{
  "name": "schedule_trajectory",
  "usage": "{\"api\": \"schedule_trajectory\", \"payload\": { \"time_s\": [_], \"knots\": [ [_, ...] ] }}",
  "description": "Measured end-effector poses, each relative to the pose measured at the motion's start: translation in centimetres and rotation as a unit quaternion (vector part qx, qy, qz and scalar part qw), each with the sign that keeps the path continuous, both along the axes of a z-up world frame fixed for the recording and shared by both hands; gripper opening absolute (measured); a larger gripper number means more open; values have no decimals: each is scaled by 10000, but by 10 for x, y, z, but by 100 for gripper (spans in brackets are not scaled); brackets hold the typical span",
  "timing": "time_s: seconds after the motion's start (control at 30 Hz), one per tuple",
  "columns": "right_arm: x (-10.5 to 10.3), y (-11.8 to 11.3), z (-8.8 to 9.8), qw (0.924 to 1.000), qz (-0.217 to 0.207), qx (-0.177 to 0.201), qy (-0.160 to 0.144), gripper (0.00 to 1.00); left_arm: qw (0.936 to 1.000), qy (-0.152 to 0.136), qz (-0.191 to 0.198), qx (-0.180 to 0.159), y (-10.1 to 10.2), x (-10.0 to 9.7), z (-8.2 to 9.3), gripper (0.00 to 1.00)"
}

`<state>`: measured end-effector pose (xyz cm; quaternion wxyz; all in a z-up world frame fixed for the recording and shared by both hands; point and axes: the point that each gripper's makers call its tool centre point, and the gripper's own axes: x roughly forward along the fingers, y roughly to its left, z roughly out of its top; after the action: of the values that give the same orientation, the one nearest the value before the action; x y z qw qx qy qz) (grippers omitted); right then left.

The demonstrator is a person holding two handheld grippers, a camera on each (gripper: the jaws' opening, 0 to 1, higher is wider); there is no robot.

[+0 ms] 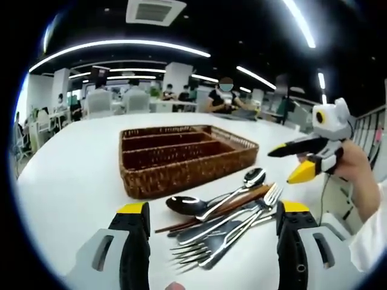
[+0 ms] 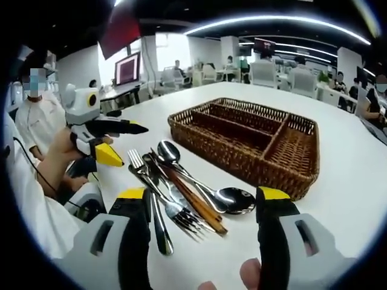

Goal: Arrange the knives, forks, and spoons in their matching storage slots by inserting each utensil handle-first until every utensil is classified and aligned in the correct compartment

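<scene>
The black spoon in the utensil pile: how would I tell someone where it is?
On the white table, find the wicker tray; the utensil pile lies just in front of it. The black spoon is at the pile's edge, with the only dark bowl among shiny silver ones.

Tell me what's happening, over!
Left gripper and right gripper both open, holding nothing. Utensils piled on table beside the wicker tray. Tray slots empty. Nothing in the way.

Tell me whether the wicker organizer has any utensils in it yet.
Empty. The wicker organizer shows bare compartments in both views, while the utensils all lie in a pile on the white table beside it.
</scene>
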<state>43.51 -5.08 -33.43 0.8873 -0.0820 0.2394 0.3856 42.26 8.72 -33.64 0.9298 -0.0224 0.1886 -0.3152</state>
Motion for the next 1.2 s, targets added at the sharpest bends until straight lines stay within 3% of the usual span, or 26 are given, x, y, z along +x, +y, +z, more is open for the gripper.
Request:
{"api": "schedule_trajectory", "payload": {
  "time_s": [0.27,0.8,1.2],
  "knots": [
    [4,7,-2,9999,153,-62,10,70,10000,34,-31,-59,3,2,-6,86],
    [24,40,-7,9963,811,-279,26,52,9996,44,-134,-239,12,5,-11,82],
    [30,65,-18,9885,1399,-568,89,38,9992,20,-166,-358,14,5,-12,80]
  ]
}}
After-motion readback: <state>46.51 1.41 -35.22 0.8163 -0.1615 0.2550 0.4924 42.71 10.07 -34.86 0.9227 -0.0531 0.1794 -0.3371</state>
